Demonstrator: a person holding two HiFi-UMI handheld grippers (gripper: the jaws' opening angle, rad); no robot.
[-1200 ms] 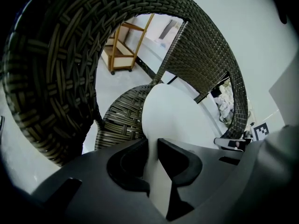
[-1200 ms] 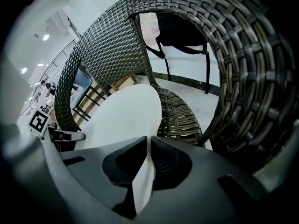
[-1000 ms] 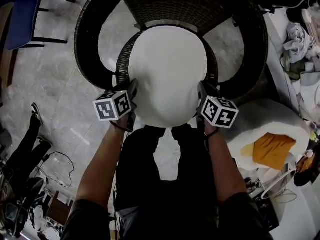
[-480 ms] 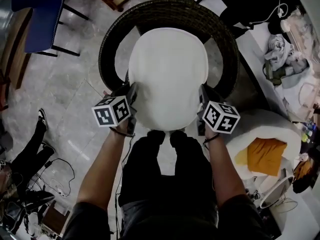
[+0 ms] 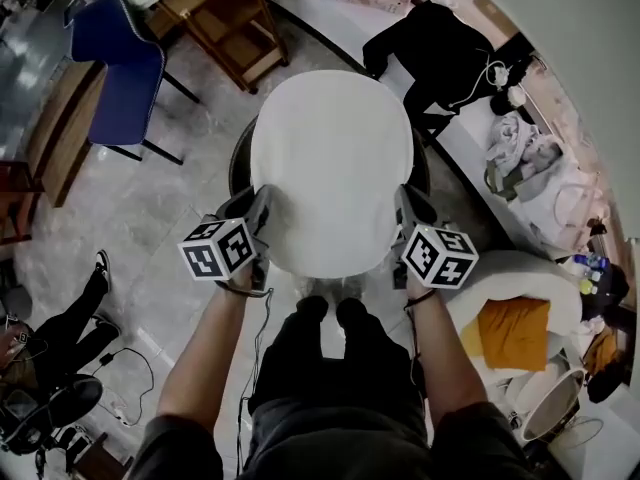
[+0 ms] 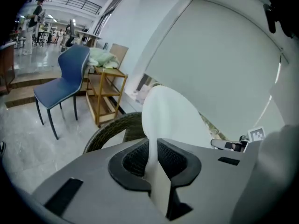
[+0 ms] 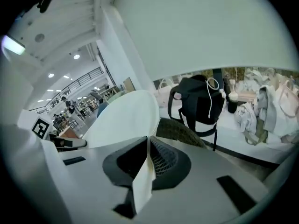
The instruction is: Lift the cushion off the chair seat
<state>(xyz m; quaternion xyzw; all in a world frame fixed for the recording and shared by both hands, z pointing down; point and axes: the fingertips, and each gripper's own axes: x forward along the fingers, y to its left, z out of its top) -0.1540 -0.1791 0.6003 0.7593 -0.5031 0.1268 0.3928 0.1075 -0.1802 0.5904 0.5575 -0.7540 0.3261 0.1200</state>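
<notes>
The round white cushion (image 5: 330, 168) hangs in the air above the dark wicker chair (image 5: 238, 164), which it mostly hides. My left gripper (image 5: 262, 206) is shut on the cushion's left near edge, and my right gripper (image 5: 403, 206) is shut on its right near edge. In the left gripper view a thin fold of cushion (image 6: 173, 115) is pinched between the jaws of the left gripper (image 6: 152, 164), with the wicker rim (image 6: 112, 129) lower down. The right gripper view shows the same pinch on the cushion (image 7: 126, 115) by the right gripper (image 7: 145, 164), with the chair (image 7: 184, 132) behind.
A blue chair (image 5: 120, 68) and a wooden shelf unit (image 5: 225, 23) stand at the far left. A black bag (image 5: 440, 53) sits behind the wicker chair. A white pouf with an orange cloth (image 5: 520, 328) lies at the right. Another person's leg (image 5: 60, 328) and cables are at the left.
Both grippers have risen together with the cushion held between them. The cushion has come off the seat, and the wicker chair looks smaller and farther below.
</notes>
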